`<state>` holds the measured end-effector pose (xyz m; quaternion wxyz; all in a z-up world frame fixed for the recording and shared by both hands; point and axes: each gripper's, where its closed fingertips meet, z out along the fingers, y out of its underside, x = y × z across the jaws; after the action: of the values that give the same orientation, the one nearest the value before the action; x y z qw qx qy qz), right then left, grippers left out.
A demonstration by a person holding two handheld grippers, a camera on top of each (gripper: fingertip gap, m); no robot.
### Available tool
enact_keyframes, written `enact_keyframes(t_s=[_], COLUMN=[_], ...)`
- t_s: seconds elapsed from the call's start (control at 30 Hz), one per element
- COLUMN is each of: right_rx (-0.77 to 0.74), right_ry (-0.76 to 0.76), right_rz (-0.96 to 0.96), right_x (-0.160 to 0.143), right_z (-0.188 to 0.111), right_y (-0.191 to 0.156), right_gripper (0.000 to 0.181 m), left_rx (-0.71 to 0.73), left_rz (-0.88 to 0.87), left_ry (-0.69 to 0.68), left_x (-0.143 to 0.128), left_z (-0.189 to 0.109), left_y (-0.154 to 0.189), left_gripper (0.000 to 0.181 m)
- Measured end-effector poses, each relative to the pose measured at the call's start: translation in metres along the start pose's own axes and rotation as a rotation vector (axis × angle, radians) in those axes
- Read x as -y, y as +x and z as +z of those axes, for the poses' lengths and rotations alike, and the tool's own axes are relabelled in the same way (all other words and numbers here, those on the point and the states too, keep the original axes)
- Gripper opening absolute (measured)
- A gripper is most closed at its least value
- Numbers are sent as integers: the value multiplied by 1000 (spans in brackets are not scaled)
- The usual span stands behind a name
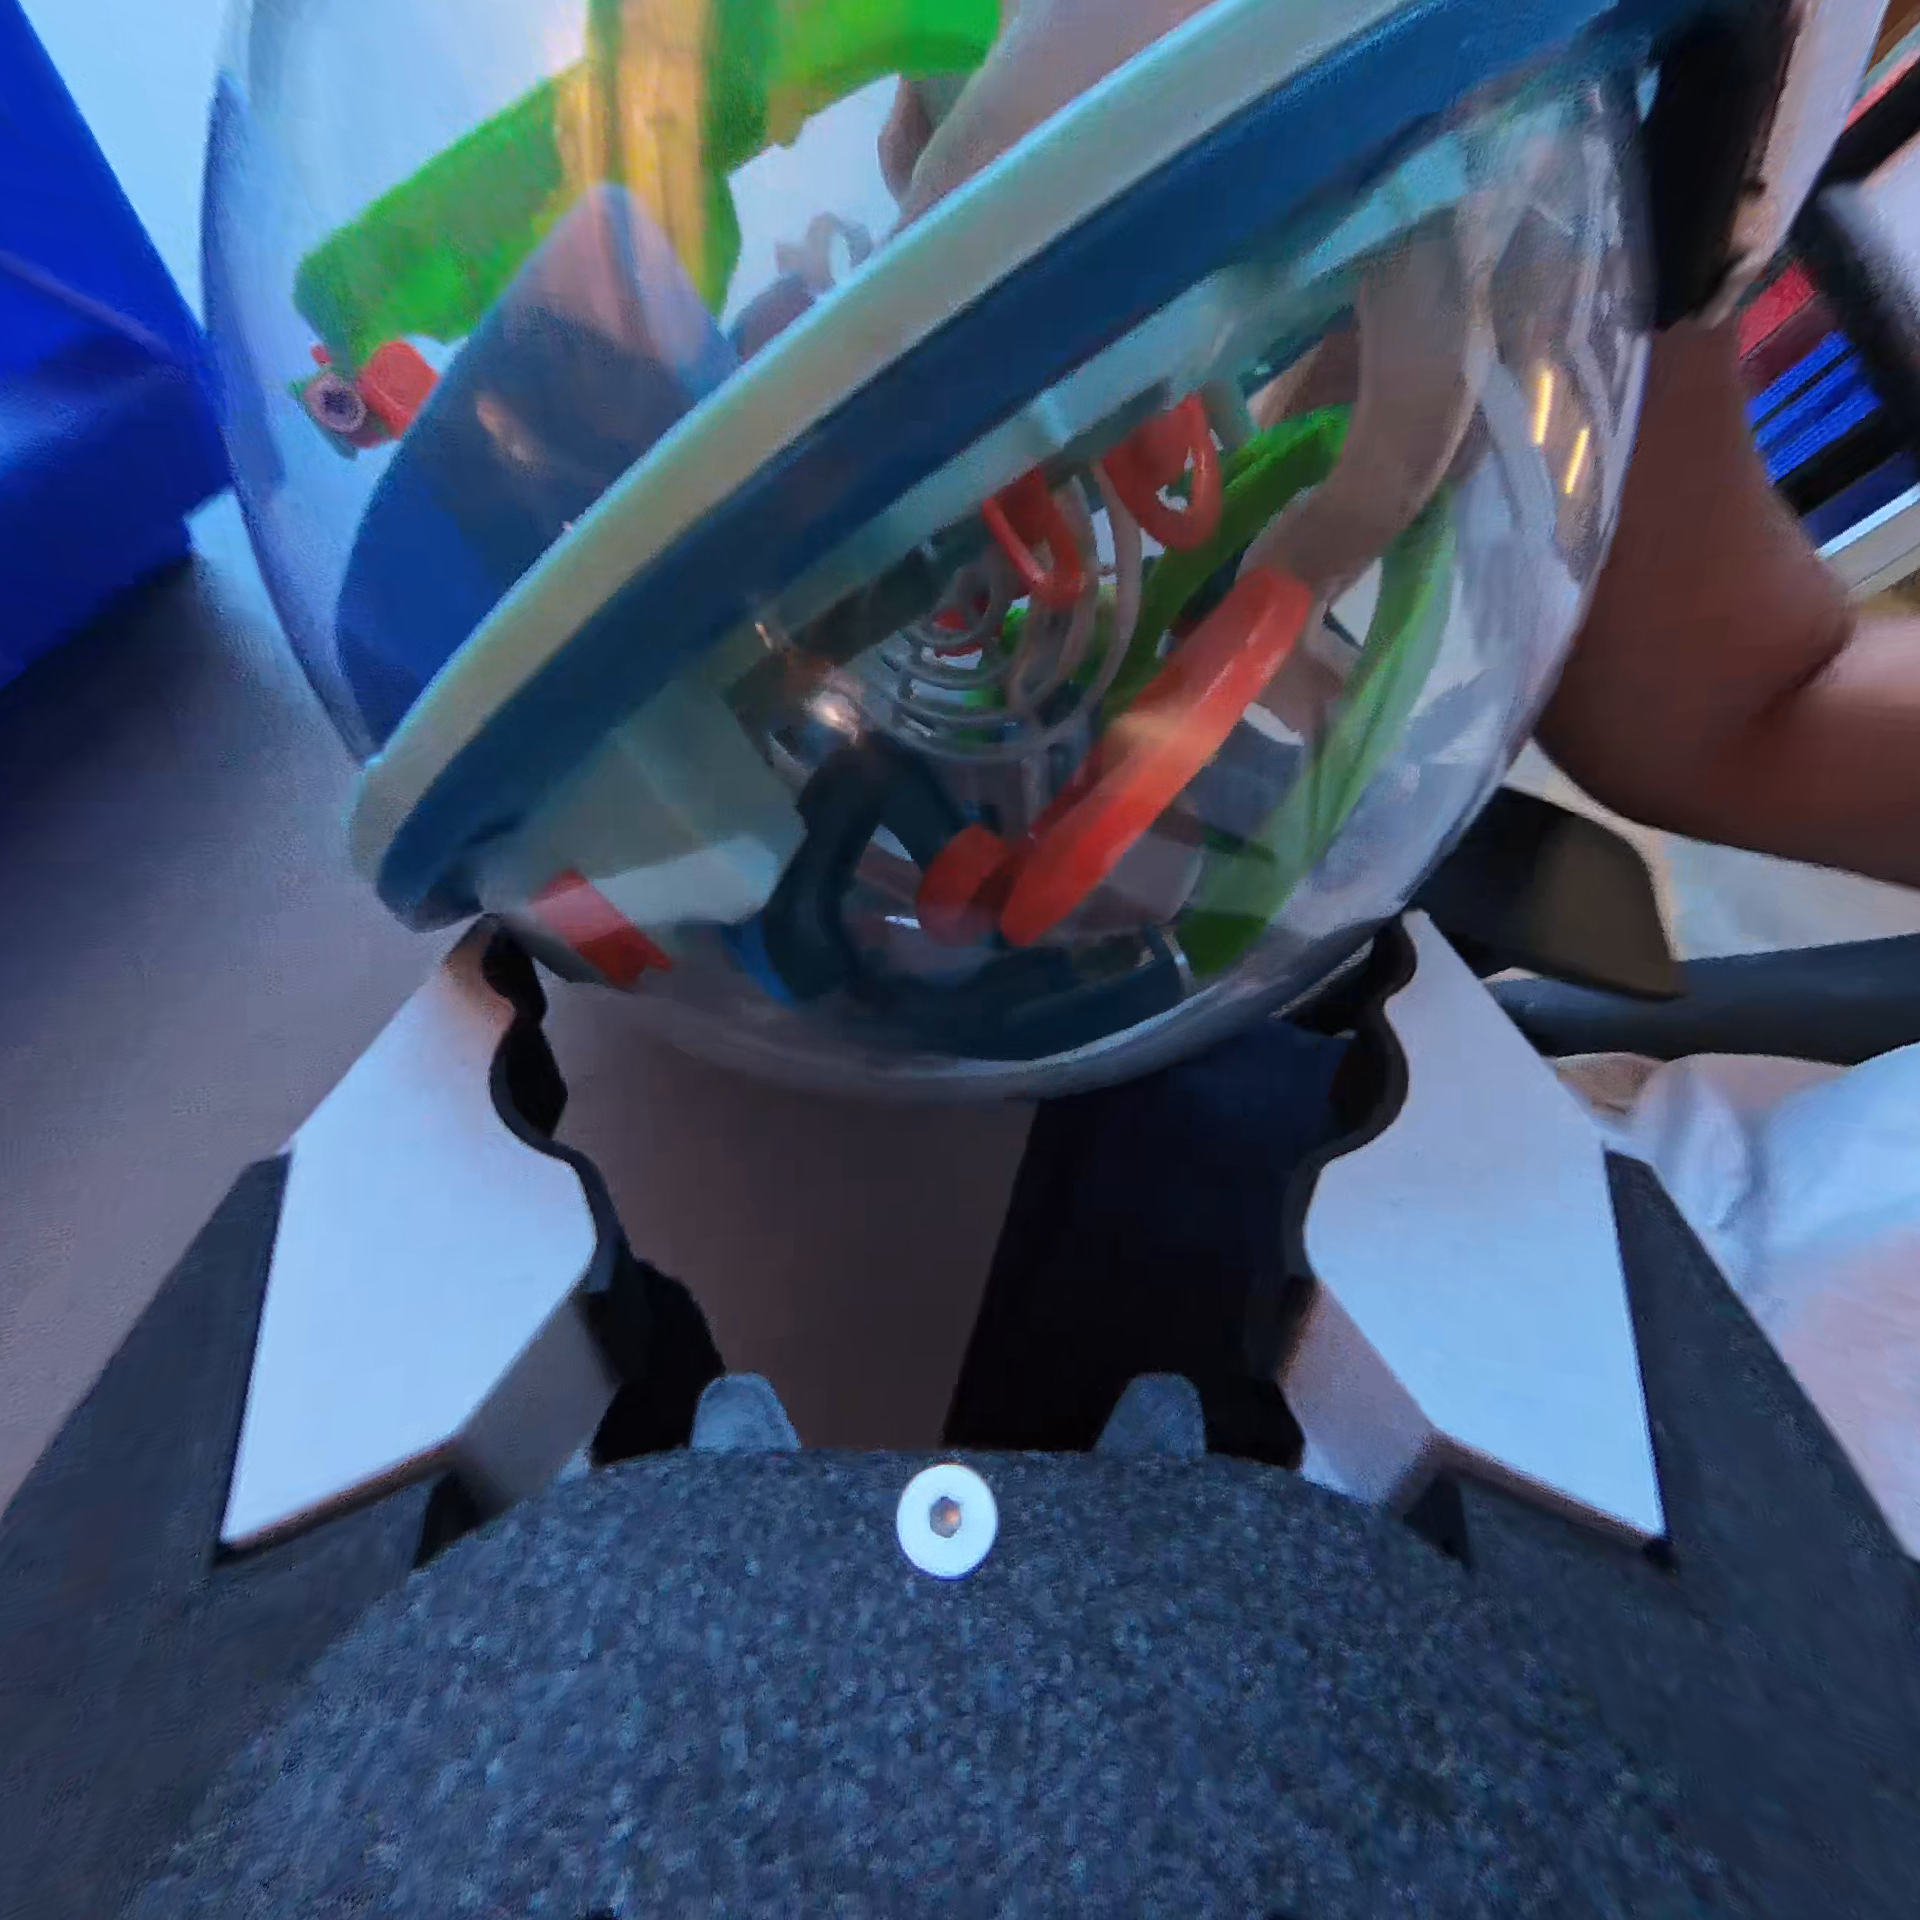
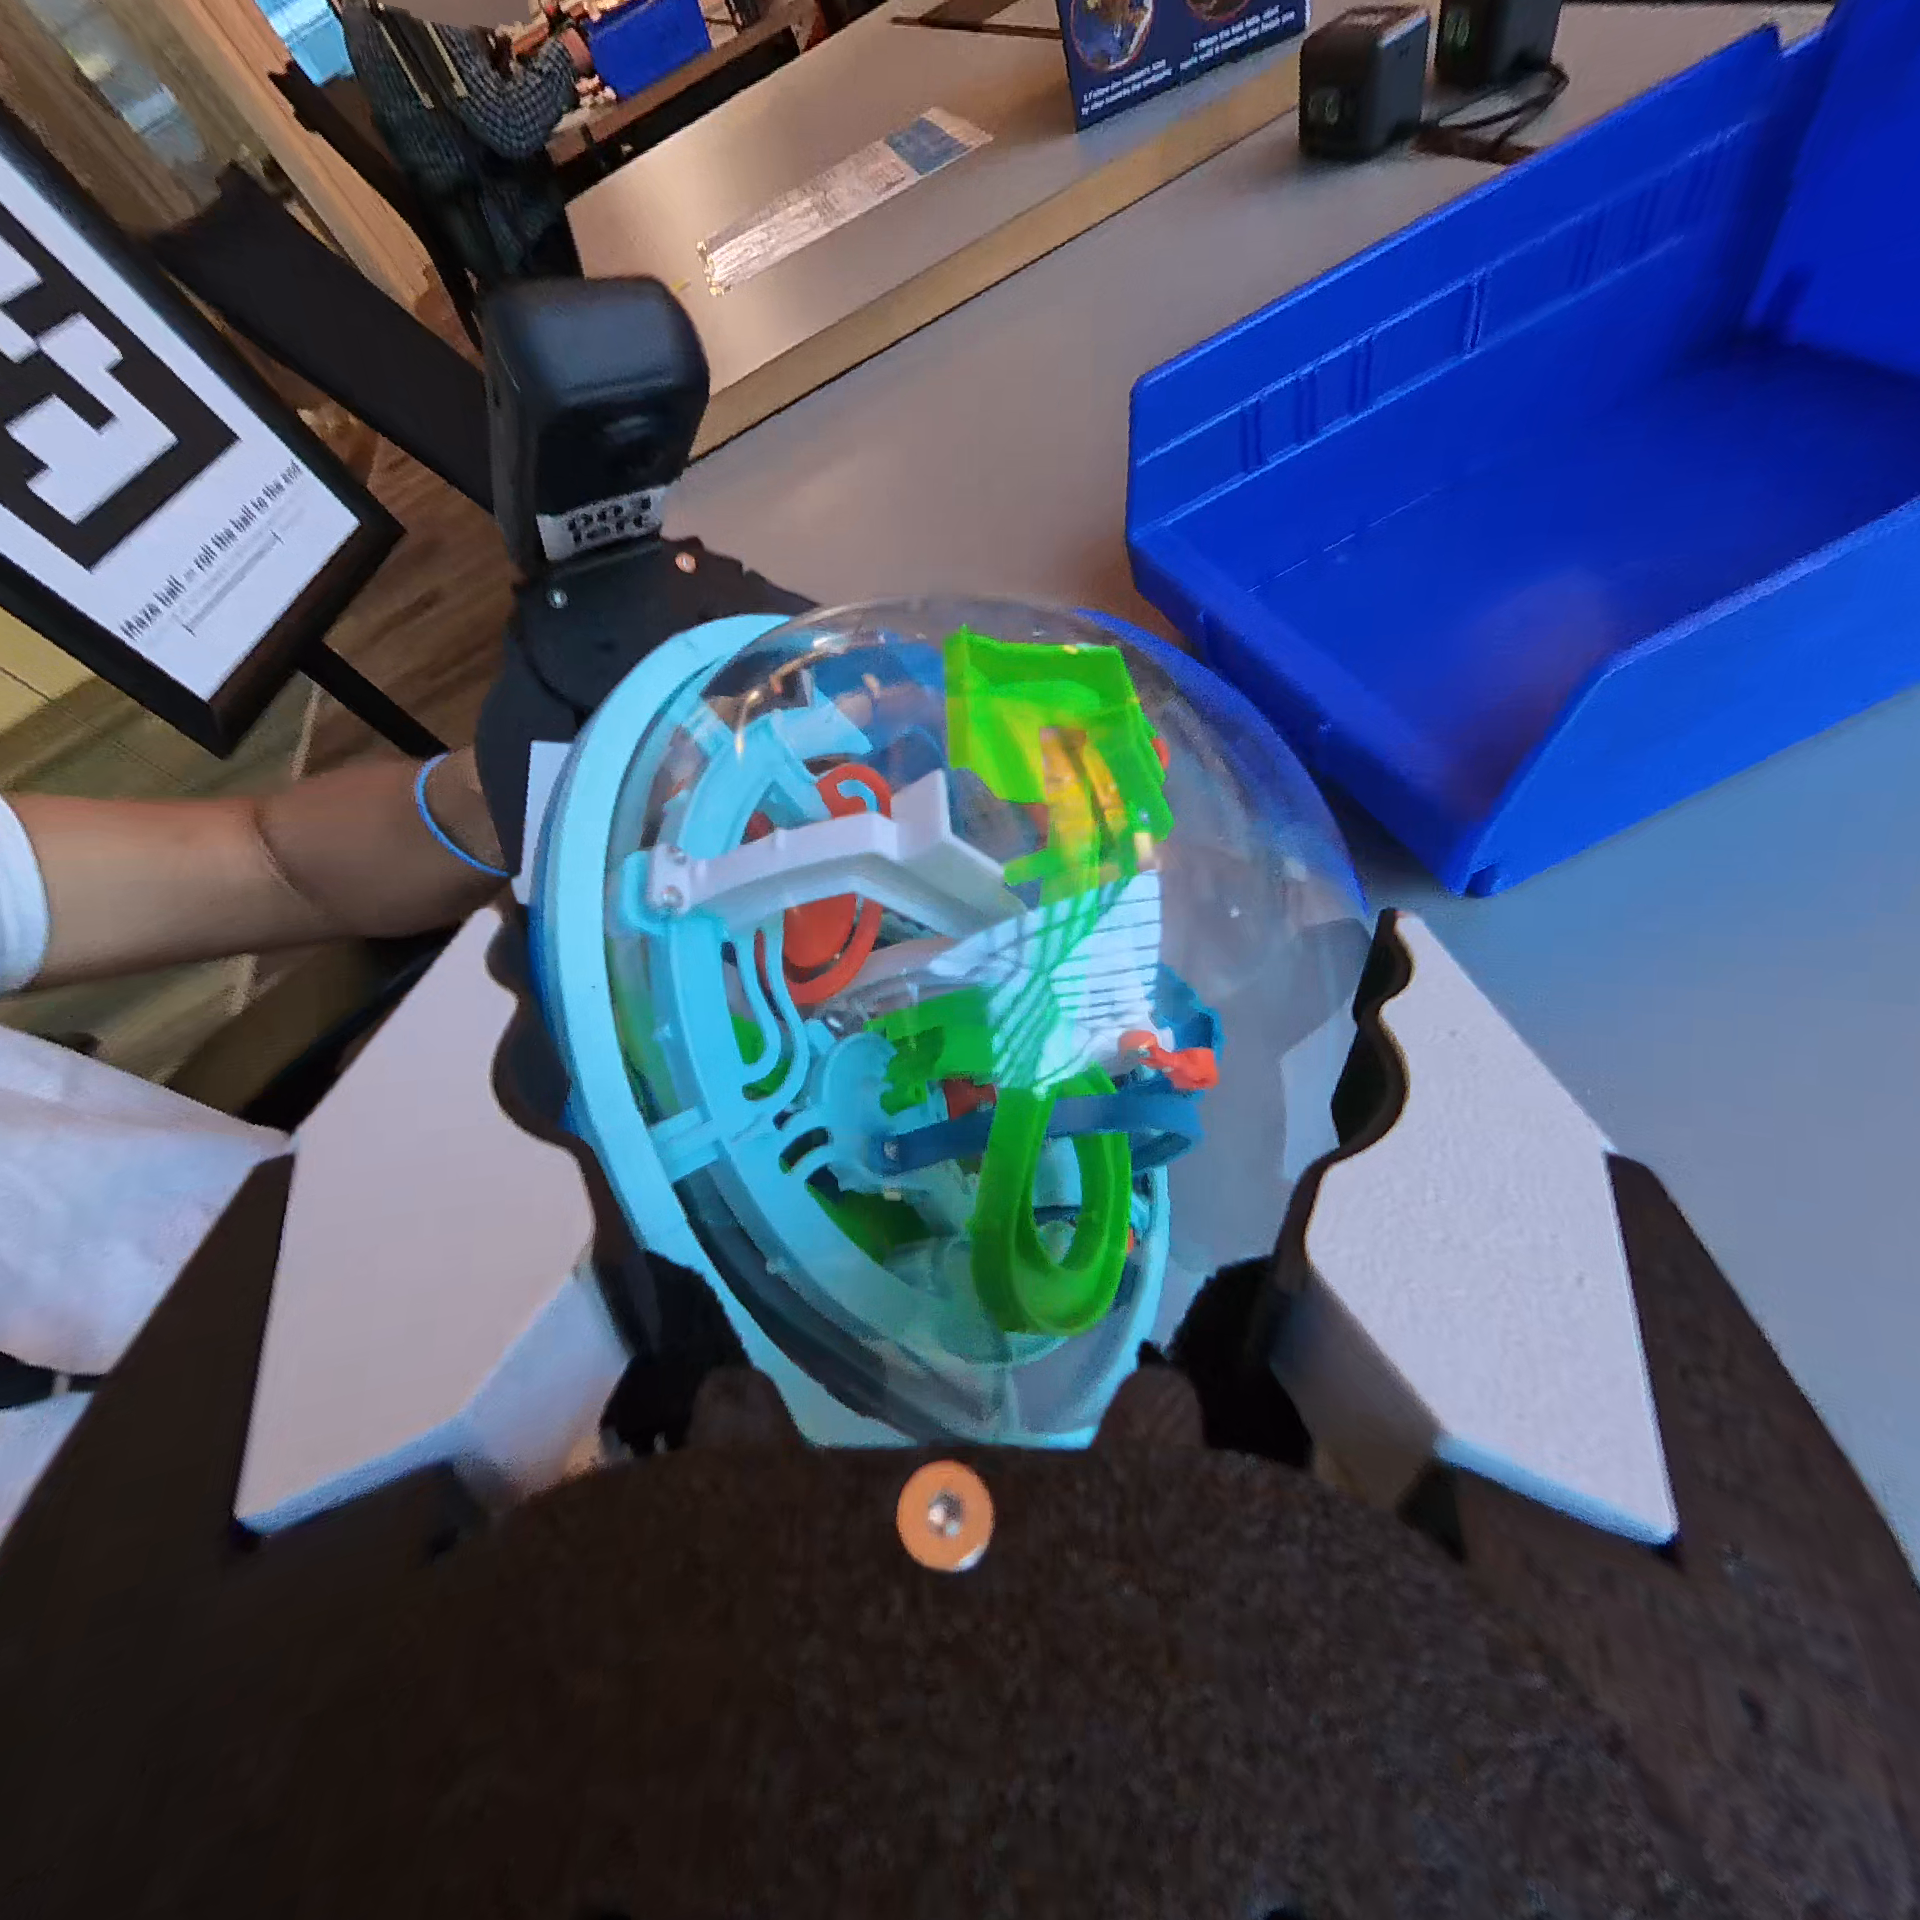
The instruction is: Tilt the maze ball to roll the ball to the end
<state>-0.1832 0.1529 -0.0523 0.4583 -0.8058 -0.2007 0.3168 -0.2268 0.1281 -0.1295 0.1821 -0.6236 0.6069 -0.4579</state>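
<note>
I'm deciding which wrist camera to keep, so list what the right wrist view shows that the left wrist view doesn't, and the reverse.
Only the right wrist view shows the inside of the blue bin, the framed sign on its stand, the far tables, and the left gripper with its camera behind the sphere.

Only the left wrist view shows the orange loops and wire spiral low in the maze ball, and a hand at its right.

Both show the maze ball held between that view's own fingers, its rim band tilted, green track inside, and the grey tabletop.
</note>
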Motion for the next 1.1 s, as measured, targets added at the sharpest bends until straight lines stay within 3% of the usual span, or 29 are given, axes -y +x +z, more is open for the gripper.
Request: enact_keyframes(t_s=[0.03, 0.33, 0.43, 0.47, 0.6, 0.73, 0.8, 0.93, 1.1], right_rx=[8, 124, 102, 90, 72, 92, 102, 136, 184], right_ry=[-5, -59, -117, -136, -174, -215, -244, -228, -141], right_rz=[28, 226, 214, 199, 158, 166, 171, 196, 198], right_x=[1, 10, 13, 14, 20, 24, 25, 28, 34], right_z=[2, 9, 13, 15, 25, 35, 40, 43, 37], right_y=[-1, 10, 11, 9, 6, 8, 9, 13, 22], right_gripper=[148, 147, 143, 142, 138, 138, 137, 136, 137], left_rx=[-7, -10, 3, 11, 1, -99, -110, -53, 25], left_rz=[-15, 37, 61, 58, 62, 123, 121, 135, 147], left_ry=[-3, -29, -31, -28, 64, 144, 132, 81, 57], left_x=[-2, -20, -22, -22, -2, 18, 18, 15, 19], left_z=[-2, -8, -19, -26, -63, -83, -80, -61, -46], left_y=[2, 11, 0, -5, -21, -15, -17, -23, -28], left_gripper=[149, 142, 129, 132, 128, 102, 111, 149, 139])
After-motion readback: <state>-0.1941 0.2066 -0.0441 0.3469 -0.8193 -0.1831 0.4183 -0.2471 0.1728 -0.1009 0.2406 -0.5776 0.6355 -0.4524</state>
